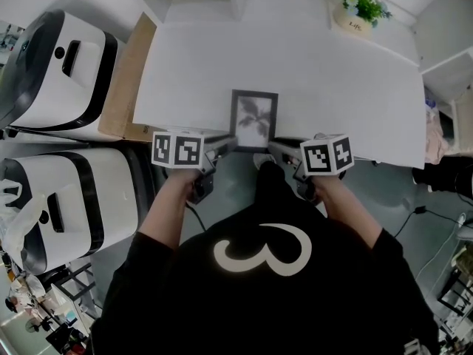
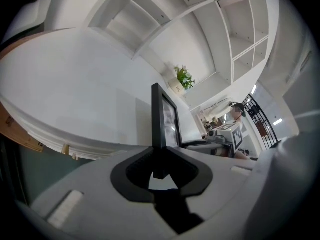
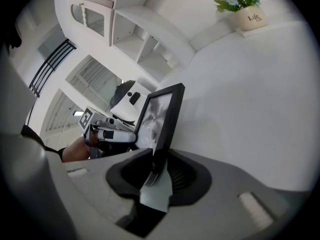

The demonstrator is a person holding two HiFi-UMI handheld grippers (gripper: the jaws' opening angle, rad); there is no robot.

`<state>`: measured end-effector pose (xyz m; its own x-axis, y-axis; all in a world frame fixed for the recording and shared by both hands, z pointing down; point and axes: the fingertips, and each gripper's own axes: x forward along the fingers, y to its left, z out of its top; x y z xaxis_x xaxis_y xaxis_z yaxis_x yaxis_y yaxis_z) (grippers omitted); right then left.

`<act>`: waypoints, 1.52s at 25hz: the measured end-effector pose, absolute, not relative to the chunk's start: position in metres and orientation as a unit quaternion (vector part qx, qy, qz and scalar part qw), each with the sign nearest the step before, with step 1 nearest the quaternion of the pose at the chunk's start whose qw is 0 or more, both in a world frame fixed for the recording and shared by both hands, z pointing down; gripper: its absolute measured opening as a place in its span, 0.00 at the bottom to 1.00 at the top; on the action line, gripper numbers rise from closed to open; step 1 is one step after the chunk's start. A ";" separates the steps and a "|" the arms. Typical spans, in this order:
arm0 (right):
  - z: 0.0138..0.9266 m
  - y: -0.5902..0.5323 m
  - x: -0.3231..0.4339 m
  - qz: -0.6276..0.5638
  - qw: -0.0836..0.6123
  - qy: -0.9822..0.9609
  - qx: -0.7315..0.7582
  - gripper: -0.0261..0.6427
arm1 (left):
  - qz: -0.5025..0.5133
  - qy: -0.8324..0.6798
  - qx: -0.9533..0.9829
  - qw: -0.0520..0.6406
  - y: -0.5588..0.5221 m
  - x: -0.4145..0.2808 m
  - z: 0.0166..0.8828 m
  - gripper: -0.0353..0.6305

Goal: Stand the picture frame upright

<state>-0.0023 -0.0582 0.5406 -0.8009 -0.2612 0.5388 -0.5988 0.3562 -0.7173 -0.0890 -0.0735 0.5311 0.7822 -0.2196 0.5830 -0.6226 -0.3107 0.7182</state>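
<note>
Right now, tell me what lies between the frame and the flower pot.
Nothing. Only bare white table runs from the frame to the flower pot. The head view shows it clearest.

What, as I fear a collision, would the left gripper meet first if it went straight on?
The picture frame: its edge sits between the left gripper's jaws. Past it, probably the right gripper.

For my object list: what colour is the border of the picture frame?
Black or very dark grey; the picture frame shows it best in the head view.
</note>
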 end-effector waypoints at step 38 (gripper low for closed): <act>0.397 -0.238 0.025 0.011 0.230 -0.920 0.316 0.18 | 0.148 -0.242 0.948 0.144 -0.242 -0.057 0.387 0.18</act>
<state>0.0246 -0.2384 0.3971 -0.6942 -0.5766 0.4309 -0.5864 0.8002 0.1262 -0.0569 -0.2424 0.3873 0.8397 -0.4157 0.3495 -0.5006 -0.8420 0.2012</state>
